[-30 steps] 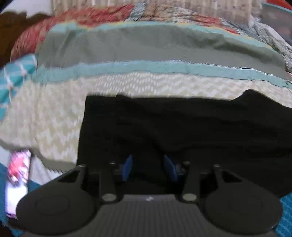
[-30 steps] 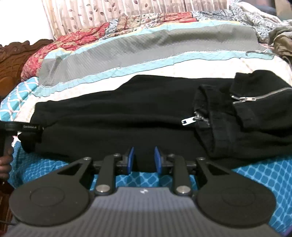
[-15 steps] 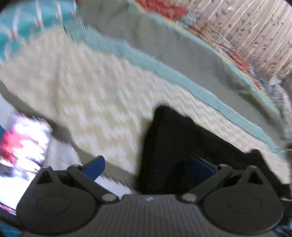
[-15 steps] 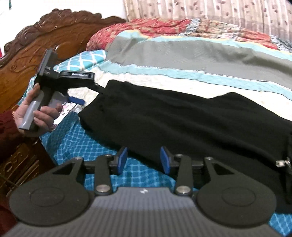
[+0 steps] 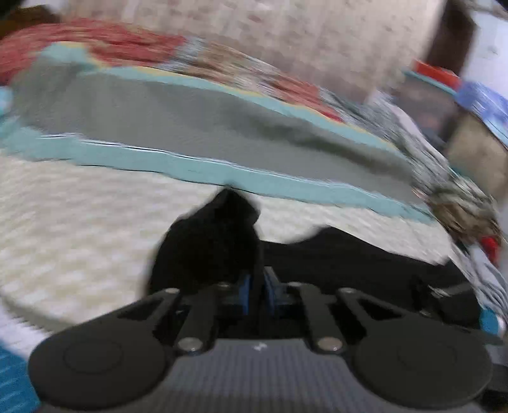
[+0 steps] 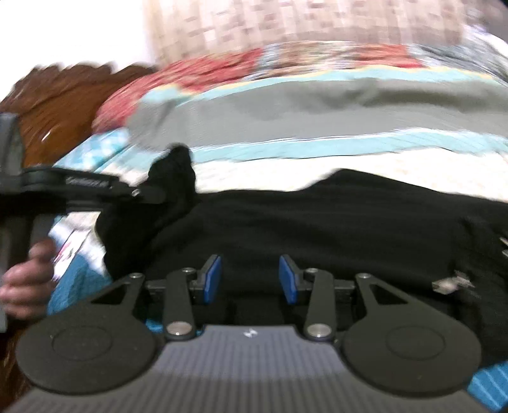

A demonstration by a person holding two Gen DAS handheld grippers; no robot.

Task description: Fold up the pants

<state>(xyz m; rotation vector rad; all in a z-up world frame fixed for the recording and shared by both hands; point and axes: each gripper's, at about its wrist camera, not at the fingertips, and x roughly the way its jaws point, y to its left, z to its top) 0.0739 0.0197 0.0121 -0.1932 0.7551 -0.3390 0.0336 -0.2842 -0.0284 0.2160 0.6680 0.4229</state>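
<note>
The black pants [image 6: 317,228] lie lengthwise across the bed, their waist zippers [image 6: 451,282] at the right. My left gripper [image 5: 257,286] is shut on the leg end of the pants [image 5: 216,241] and holds it bunched up above the bed. It also shows in the right wrist view [image 6: 149,190], at the left, with the lifted cloth [image 6: 171,181]. My right gripper [image 6: 250,279] is open, its blue pads [image 6: 212,279] over the near edge of the pants, holding nothing.
The bed carries a striped quilt [image 6: 317,108] of grey, teal, cream and red bands. A carved wooden headboard [image 6: 63,104] stands at the left. A curtain [image 6: 301,25] hangs behind. Boxes and clutter [image 5: 470,104] sit beyond the bed's far right.
My left gripper has closed on the leg end of the pants and lifted it. My right gripper has opened wider and moved onto the near edge of the pants.
</note>
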